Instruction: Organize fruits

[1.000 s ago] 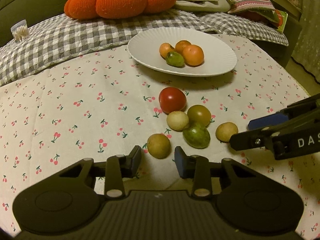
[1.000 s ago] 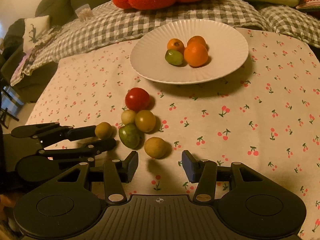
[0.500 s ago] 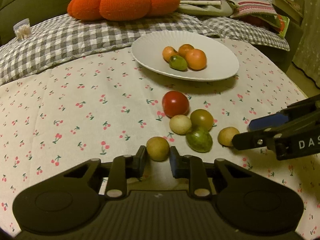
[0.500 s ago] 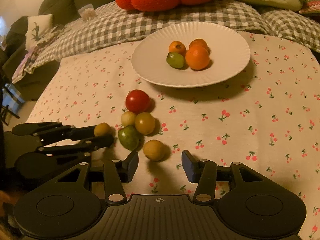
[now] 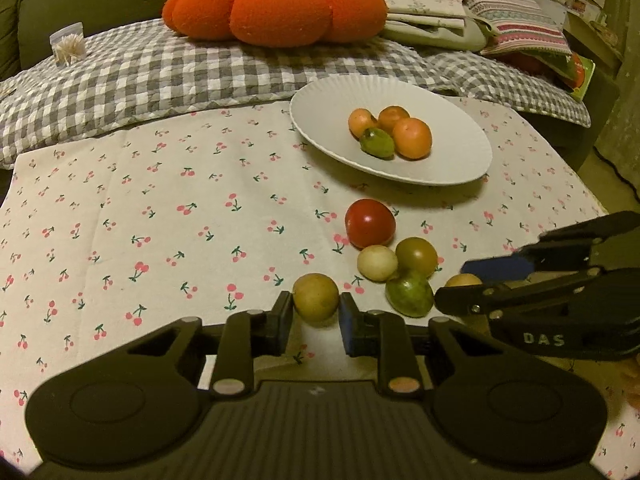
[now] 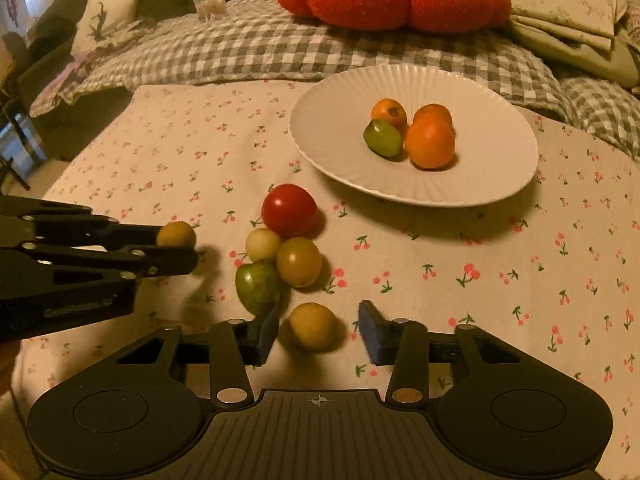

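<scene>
My left gripper (image 5: pixel 315 314) is shut on a yellow-brown fruit (image 5: pixel 315 298), held just over the cloth; it also shows in the right wrist view (image 6: pixel 176 234). My right gripper (image 6: pixel 316 330) is open, its jaws either side of a second yellow fruit (image 6: pixel 313 326) on the cloth, not touching it. A red tomato (image 6: pixel 289 210), a pale small fruit (image 6: pixel 262 244), an olive tomato (image 6: pixel 299 261) and a green fruit (image 6: pixel 256 286) cluster on the cloth. The white plate (image 6: pixel 492 148) holds three orange fruits and a green one (image 6: pixel 383 138).
The table has a cherry-print cloth (image 5: pixel 160 216). Behind it lie a checked blanket (image 5: pixel 160 68), an orange pumpkin cushion (image 5: pixel 276 6) and folded textiles (image 5: pixel 516 16). A toothpick box (image 5: pixel 68 44) stands at the back left. The table's right edge (image 5: pixel 592 196) is near.
My left gripper closed on the yellow-brown fruit and lifted it slightly. My right gripper moved forward so the second yellow fruit now lies between its open jaws.
</scene>
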A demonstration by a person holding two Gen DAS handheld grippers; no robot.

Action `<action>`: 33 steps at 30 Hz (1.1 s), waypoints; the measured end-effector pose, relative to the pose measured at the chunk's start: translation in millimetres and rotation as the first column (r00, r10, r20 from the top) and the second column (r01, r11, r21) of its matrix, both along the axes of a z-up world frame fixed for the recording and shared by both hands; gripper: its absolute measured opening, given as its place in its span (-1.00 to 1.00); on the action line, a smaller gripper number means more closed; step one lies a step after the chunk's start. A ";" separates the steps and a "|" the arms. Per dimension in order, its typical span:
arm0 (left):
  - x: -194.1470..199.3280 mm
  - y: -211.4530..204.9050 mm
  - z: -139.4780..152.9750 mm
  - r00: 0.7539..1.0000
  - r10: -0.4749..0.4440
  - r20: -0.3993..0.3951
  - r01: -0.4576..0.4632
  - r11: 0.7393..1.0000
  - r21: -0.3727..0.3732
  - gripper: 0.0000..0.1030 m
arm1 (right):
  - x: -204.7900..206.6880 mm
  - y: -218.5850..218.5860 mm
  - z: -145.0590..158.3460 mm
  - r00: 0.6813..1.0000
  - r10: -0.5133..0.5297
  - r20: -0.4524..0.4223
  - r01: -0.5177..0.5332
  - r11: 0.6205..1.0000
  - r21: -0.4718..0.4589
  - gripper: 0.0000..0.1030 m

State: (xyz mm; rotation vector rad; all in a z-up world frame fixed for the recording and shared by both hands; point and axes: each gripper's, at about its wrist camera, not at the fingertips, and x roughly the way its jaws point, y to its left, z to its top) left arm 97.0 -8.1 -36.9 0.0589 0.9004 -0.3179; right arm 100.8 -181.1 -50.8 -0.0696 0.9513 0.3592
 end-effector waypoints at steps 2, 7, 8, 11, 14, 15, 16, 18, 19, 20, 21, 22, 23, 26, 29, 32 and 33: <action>-0.4 0.7 1.7 1.000 0.002 0.003 -0.002 1.000 -0.005 -0.56 | 0.4 2.4 -2.5 1.000 0.008 0.001 -0.008 1.000 -0.004 -0.53; -1.7 1.4 4.4 1.000 0.008 0.005 -0.008 1.000 -0.011 -0.56 | -1.4 7.8 -0.1 1.000 0.010 0.015 -0.010 1.000 -0.017 -0.53; -1.8 1.6 4.8 1.000 0.010 0.005 -0.010 1.000 -0.012 -0.56 | -2.1 8.2 0.6 1.000 0.008 0.018 -0.007 1.000 -0.023 -0.53; -2.8 1.8 6.8 1.000 0.014 0.008 -0.014 1.000 -0.017 -0.56 | -3.0 5.9 2.9 1.000 -0.003 0.022 0.004 1.000 -0.026 -0.53; -3.1 1.3 8.7 1.000 0.015 0.011 -0.015 1.000 -0.023 -0.56 | -2.6 3.1 6.0 0.999 -0.013 0.029 0.013 1.000 -0.018 -0.53; -3.5 1.2 9.4 1.000 0.014 0.012 -0.014 1.000 -0.025 -0.56 | -2.6 2.5 7.6 0.999 -0.016 0.033 0.016 1.000 -0.016 -0.53; -4.3 0.9 10.4 1.000 0.014 0.015 -0.014 1.000 -0.027 -0.56 | -3.2 1.6 9.4 0.999 -0.017 0.037 0.018 1.000 -0.012 -0.53; -5.9 -0.1 12.9 1.000 0.013 0.021 -0.012 0.999 -0.032 -0.56 | -4.7 0.1 13.4 0.999 -0.019 0.046 0.019 1.000 -0.003 -0.53; -5.9 -0.3 14.0 1.000 0.012 0.023 -0.011 0.999 -0.035 -0.56 | -5.6 -0.8 16.0 0.998 -0.019 0.052 0.019 1.000 0.002 -0.53; -6.3 -0.8 15.5 1.000 0.011 0.026 -0.010 0.999 -0.039 -0.56 | -6.4 -1.4 18.2 0.998 -0.019 0.058 0.019 1.000 0.005 -0.53; -6.5 -1.2 16.6 1.000 0.010 0.029 -0.009 0.999 -0.044 -0.56 | -7.3 -1.8 20.5 0.998 -0.021 0.066 0.020 1.000 0.007 -0.53; -7.0 -1.5 18.0 0.999 0.010 0.034 -0.008 0.999 -0.049 -0.56 | -8.5 -2.9 23.2 0.997 -0.024 0.073 0.023 1.000 0.011 -0.53; -7.8 -1.9 19.6 0.999 0.010 0.039 -0.008 0.999 -0.053 -0.56 | -9.2 -4.5 25.8 0.997 -0.027 0.078 0.025 1.000 0.018 -0.53; -7.8 -2.3 22.1 0.999 0.012 0.050 -0.009 0.998 -0.061 -0.56 | -9.7 -9.9 32.6 0.995 -0.040 0.093 0.037 0.999 0.035 -0.53; -7.8 -3.0 23.5 0.998 0.016 0.056 -0.012 0.998 -0.066 -0.56 | -8.9 -16.1 37.4 0.993 -0.057 0.106 0.052 0.997 0.048 -0.53; -6.5 -3.9 24.9 0.998 0.017 0.064 -0.012 0.997 -0.077 -0.56 | -7.4 -21.6 41.0 0.991 -0.074 0.115 0.068 0.996 0.059 -0.53; -5.7 -4.4 25.9 0.997 0.016 0.070 -0.010 0.997 -0.080 -0.56 | -7.2 -23.0 41.9 0.990 -0.079 0.117 0.072 0.995 0.061 -0.53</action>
